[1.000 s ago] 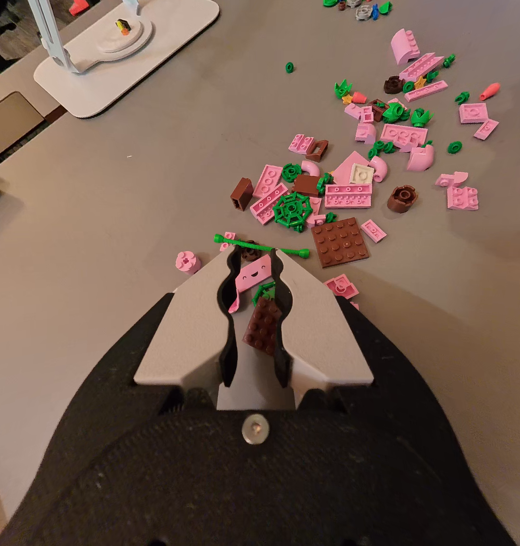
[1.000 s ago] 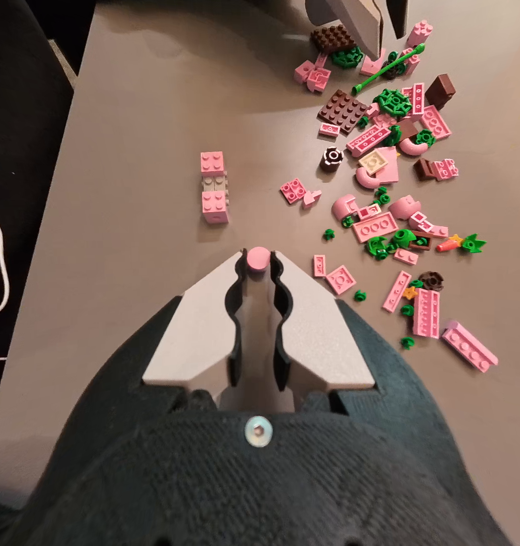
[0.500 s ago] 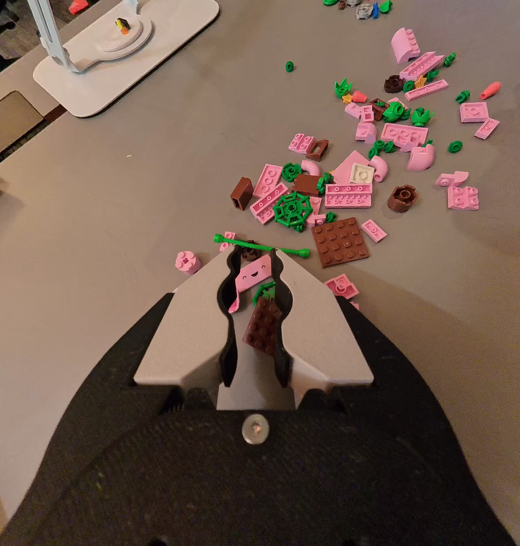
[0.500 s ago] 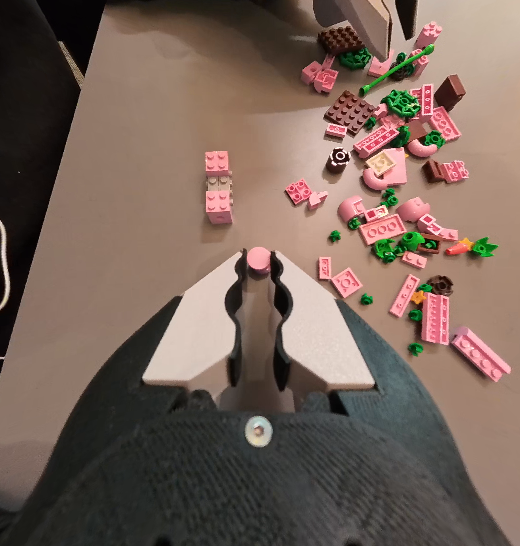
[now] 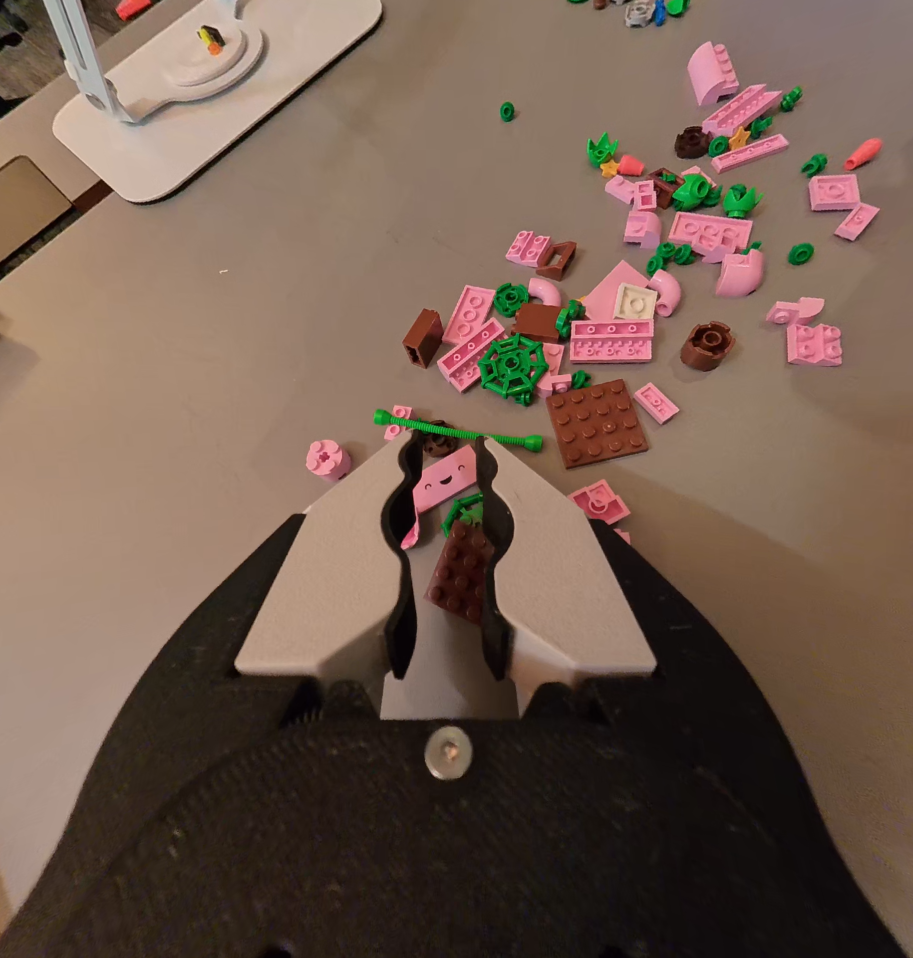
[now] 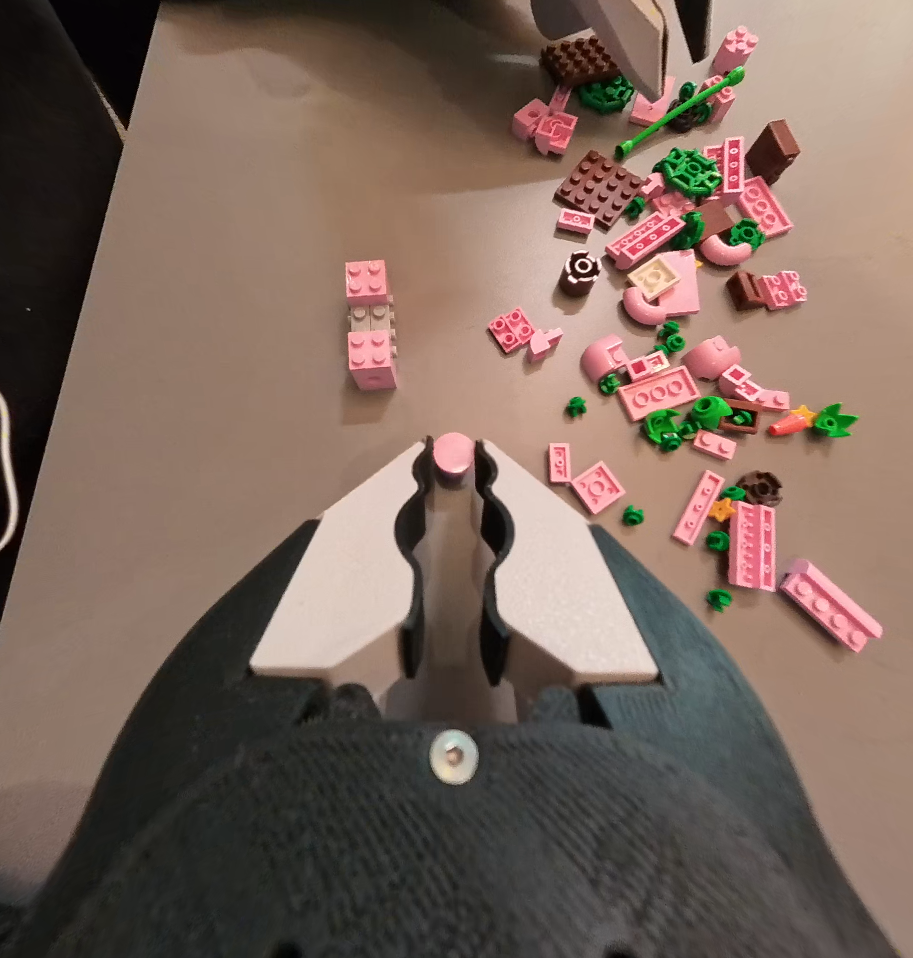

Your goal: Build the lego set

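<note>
Loose pink, brown and green Lego pieces lie spread over the grey table (image 5: 236, 337). My left gripper (image 5: 446, 443) is narrowly open and hovers low over a pink smiley tile (image 5: 444, 479), a brown plate (image 5: 462, 575) and a green piece, just short of a green rod (image 5: 459, 430). It holds nothing that I can see. My right gripper (image 6: 453, 446) is shut on a small pink round piece (image 6: 451, 461). A pink-grey-pink brick assembly (image 6: 371, 324) stands alone just beyond it. The left gripper also shows at the top of the right wrist view (image 6: 672, 78).
A brown 4x4 plate (image 5: 597, 422), a green web piece (image 5: 511, 368) and a pink round brick (image 5: 327, 459) lie near the left gripper. A white stand base (image 5: 210, 98) sits far left. The table edge (image 6: 106, 259) and a white cable (image 6: 3, 440) are left of the right gripper. Tip to tip, the grippers are about 20 centimeters apart. The brown plate (image 5: 462, 575) lies some 5 centimeters from my left tips, 20 centimeters from my right tips. Seen from the right wrist view (image 6: 588, 49) as well.
The right gripper has drifted only slightly, still shut on the pink round piece. The left gripper has not moved.
</note>
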Action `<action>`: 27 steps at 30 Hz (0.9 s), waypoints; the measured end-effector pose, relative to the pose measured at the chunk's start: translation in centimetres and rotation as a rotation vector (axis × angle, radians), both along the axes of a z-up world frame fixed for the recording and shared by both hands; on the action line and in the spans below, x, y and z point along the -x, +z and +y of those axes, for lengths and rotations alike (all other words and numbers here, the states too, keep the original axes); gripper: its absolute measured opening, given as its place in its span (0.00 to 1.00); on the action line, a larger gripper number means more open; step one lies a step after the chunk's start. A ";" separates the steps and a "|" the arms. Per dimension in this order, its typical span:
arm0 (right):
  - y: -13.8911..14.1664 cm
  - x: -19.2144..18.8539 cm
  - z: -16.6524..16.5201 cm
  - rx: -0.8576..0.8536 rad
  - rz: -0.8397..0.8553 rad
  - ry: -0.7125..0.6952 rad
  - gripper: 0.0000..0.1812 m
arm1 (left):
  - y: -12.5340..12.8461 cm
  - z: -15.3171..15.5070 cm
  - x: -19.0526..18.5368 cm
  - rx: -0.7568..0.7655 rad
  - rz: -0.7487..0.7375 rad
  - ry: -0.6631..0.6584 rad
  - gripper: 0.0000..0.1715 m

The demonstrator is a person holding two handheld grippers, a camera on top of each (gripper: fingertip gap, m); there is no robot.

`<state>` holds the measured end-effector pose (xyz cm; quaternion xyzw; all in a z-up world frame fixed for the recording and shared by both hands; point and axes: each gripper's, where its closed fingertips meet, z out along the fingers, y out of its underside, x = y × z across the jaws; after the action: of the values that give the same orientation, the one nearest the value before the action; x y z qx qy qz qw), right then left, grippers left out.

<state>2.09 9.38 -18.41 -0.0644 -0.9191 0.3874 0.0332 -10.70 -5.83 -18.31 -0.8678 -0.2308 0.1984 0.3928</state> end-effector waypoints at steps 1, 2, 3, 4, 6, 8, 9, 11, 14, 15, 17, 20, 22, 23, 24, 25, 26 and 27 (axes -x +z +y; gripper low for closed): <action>0.2 0.2 0.1 0.005 0.007 -0.014 0.08 | 0.0 0.0 0.0 0.001 0.000 0.000 0.11; 0.4 0.5 0.2 0.016 0.015 -0.032 0.08 | 0.0 0.0 0.0 0.002 0.000 0.000 0.11; 0.8 1.0 0.3 0.032 0.026 -0.064 0.08 | 0.0 0.0 0.0 0.003 -0.001 0.001 0.11; 1.1 1.7 0.5 0.047 0.039 -0.113 0.08 | -0.1 0.0 0.0 0.003 -0.002 0.002 0.11; 1.7 3.4 1.3 0.043 0.066 -0.282 0.08 | -0.1 -0.1 0.1 0.000 -0.006 0.007 0.11; 2.2 3.7 1.8 0.004 0.073 -0.440 0.08 | 0.0 -0.3 0.2 -0.005 -0.007 0.016 0.11; 2.5 3.1 1.4 0.013 0.070 -0.478 0.08 | 0.1 -0.4 0.2 -0.014 -0.009 0.018 0.11; 3.3 2.1 0.4 0.046 0.079 -0.550 0.08 | 0.3 -0.4 0.2 -0.032 -0.014 0.020 0.11; 2.8 1.0 0.3 0.016 0.102 -0.670 0.08 | 0.2 -0.4 0.1 -0.030 -0.020 0.016 0.11; 2.5 0.7 0.3 0.016 0.095 -0.701 0.08 | 0.1 -0.4 0.0 -0.024 -0.019 0.012 0.11; 1.9 0.2 0.6 0.026 0.075 -0.760 0.08 | 0.0 -0.4 -0.1 -0.009 -0.016 0.011 0.11; 1.8 0.1 1.1 0.060 0.050 -0.826 0.08 | -0.3 -0.9 0.1 0.006 -0.025 0.046 0.11; 1.7 0.3 1.2 0.072 0.029 -0.856 0.08 | -0.3 -1.2 0.2 -0.006 -0.039 0.060 0.11; 1.5 0.3 1.1 0.069 0.015 -0.862 0.08 | -0.2 -1.3 0.2 -0.017 -0.044 0.065 0.11; 1.2 0.3 1.1 0.058 0.004 -0.869 0.08 | -0.1 -1.3 0.2 -0.028 -0.048 0.068 0.11; 0.9 0.4 1.1 0.044 0.002 -0.871 0.08 | 0.0 -1.4 0.3 -0.037 -0.051 0.071 0.11; 0.8 0.4 1.1 0.031 0.008 -0.871 0.08 | 0.0 -1.5 0.3 -0.042 -0.054 0.073 0.11; 0.8 0.4 1.1 0.019 0.015 -0.874 0.08 | 0.0 -1.6 0.3 -0.045 -0.055 0.074 0.11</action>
<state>1.65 10.50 -17.62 -0.4449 -0.8015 0.3459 0.2002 -10.96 -7.43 -18.26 -0.8549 -0.2777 0.1836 0.3979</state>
